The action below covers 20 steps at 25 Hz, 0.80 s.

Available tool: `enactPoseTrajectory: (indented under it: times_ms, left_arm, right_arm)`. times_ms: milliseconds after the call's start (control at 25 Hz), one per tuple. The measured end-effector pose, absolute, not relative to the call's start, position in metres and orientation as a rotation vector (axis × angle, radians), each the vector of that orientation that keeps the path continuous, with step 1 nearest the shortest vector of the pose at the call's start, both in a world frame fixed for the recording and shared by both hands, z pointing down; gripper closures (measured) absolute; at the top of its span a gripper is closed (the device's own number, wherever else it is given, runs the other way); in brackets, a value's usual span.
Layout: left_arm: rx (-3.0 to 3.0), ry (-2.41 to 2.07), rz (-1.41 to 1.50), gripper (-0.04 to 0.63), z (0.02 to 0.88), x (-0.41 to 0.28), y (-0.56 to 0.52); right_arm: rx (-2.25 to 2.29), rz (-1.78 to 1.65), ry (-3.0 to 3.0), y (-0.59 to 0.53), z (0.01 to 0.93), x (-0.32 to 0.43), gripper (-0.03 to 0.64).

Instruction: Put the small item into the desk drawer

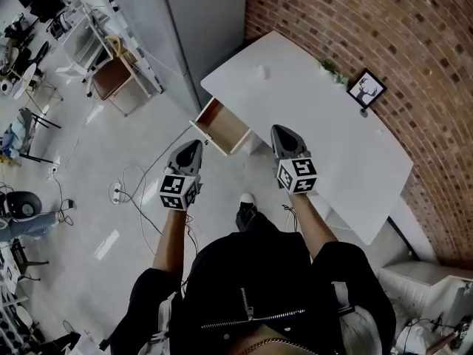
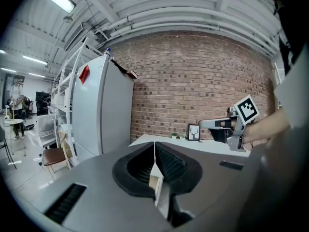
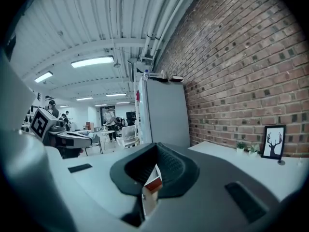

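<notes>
Jacket [image 1: 251, 294]: black, zipped, worn by the person standing on the floor [image 1: 111, 161] short of the desk; it fills the bottom of the head view.
Left hand-held gripper [image 1: 193, 146]: jaws pressed together with nothing between them; the tip points toward the open drawer's near corner.
Right hand-held gripper [image 1: 280, 131]: jaws likewise together and empty; the tip shows over the tabletop's near edge.
Tabletop [image 1: 332, 139]: white, set against the brick wall [image 1: 384, 28], with a framed deer picture [image 1: 366, 89] and small potted plants [image 1: 331, 70] at its far side.
Desk drawer [image 1: 222, 126]: pulled out near the tabletop's left end, wooden inside, no contents visible; it lies between the two grippers and slightly ahead.
Small item [image 1: 260, 71]: pale, alone on the tabletop beyond the drawer, well apart from both grippers; too small to tell its shape or long axis.
Key relation: the item lies ahead and a little left of the right hand-held gripper, which looks the nearer one.
Step, as judged: approach; nothing picked up yet.
</notes>
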State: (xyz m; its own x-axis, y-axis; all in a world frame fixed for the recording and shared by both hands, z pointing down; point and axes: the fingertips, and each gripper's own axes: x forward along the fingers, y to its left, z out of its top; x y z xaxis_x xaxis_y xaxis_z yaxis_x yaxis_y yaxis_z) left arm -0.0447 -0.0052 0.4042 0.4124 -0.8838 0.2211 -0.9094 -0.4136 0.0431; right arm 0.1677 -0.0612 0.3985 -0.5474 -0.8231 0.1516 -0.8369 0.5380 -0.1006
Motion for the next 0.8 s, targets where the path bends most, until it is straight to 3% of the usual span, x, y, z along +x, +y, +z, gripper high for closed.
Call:
enactPoseTrajectory:
  times_ms: [320,800]
  left_arm:
    - [2.476,-1.637,0.226,0.574,0.400,-0.020,-0.087]
    - [2.521,-1.569,0.259,0.574,0.403,0.001,-0.142]
  right_arm:
    - [1.416,0.255,-2.695,-0.148,0.400,0.190,0.611]
    - [1.438,0.245,-2.670,-0.184,0.410,0.204,0.611]
